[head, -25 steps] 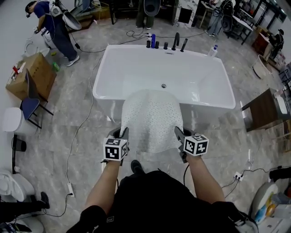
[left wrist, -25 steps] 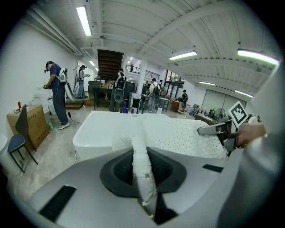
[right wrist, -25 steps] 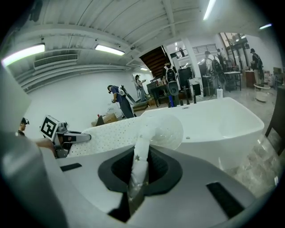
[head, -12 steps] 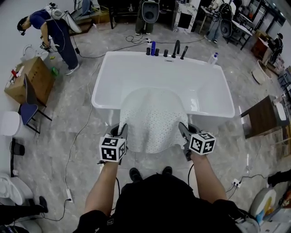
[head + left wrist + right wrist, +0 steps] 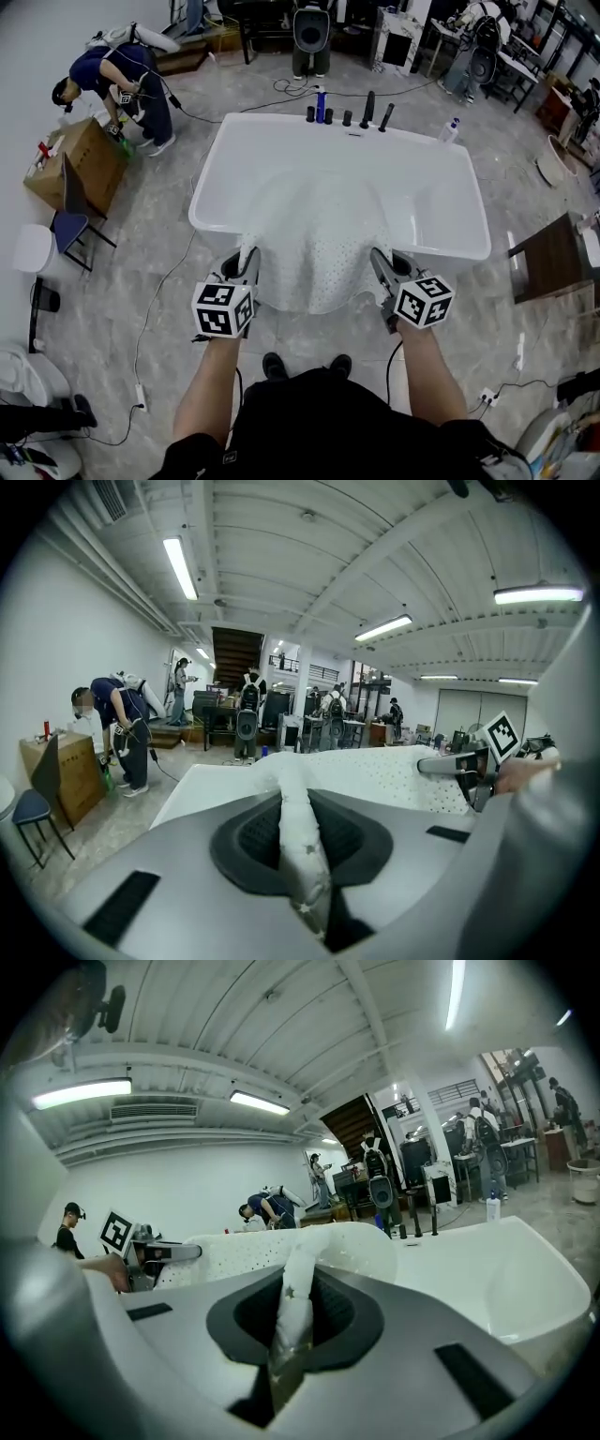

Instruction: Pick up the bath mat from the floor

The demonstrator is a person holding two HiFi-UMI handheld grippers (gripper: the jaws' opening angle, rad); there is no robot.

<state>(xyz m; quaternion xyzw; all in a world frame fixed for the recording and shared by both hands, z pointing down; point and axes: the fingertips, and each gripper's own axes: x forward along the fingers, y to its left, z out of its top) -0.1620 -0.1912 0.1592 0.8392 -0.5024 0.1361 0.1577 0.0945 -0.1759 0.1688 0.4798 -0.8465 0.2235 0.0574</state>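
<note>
The white perforated bath mat (image 5: 314, 239) hangs spread between both grippers, off the floor, its far part draped over the near rim of the white bathtub (image 5: 441, 202). My left gripper (image 5: 246, 266) is shut on the mat's left corner, and its own view shows the mat's edge (image 5: 298, 832) pinched between the jaws. My right gripper (image 5: 382, 267) is shut on the right corner, with the edge (image 5: 292, 1321) clamped between its jaws. Each gripper shows in the other's view, the right gripper (image 5: 466, 764) and the left gripper (image 5: 150, 1252).
Black taps and bottles (image 5: 347, 111) line the tub's far rim. A person (image 5: 127, 80) bends over a cardboard box (image 5: 80, 159) at the left, beside a blue chair (image 5: 70, 225). Cables (image 5: 159, 300) trail on the grey floor. A dark wooden table (image 5: 553, 258) stands at the right.
Both grippers have carried the mat forward, so more of it lies over the tub's rim and into the tub. The person at the left has bent lower.
</note>
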